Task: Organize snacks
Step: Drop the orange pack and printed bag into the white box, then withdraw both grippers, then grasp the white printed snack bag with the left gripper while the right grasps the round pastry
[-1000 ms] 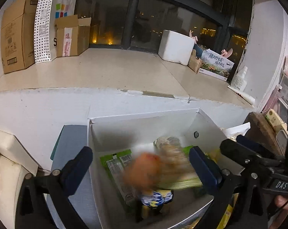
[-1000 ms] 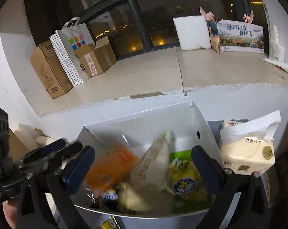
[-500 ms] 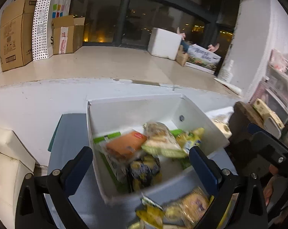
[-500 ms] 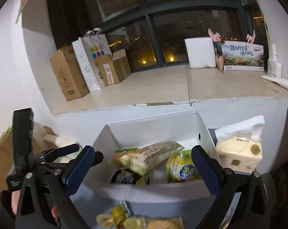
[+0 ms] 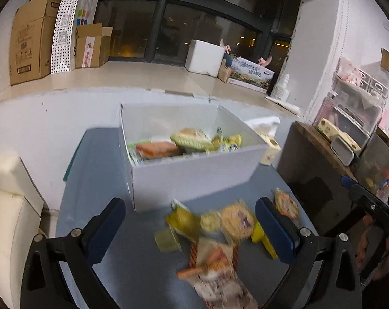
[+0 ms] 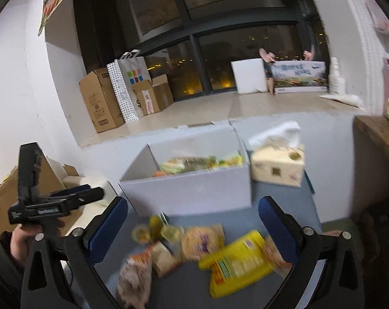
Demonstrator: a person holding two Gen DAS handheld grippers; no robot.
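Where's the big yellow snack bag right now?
In the right wrist view, the yellow bag lies on the blue table, lower right, in front of the white box, between the open jaws.

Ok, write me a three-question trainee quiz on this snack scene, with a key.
1. True or false: the left tongs are shut on a snack packet.
2. Where does the tissue box stand relative to the white box, seen from the right wrist view? A) in front of it B) to its right C) inside it
3. Fill in: the large yellow packet lies on the ____ tabletop, not in the white box.

Key: 1 false, both the left tongs and the right tongs are open and empty; 2 B; 3 blue.
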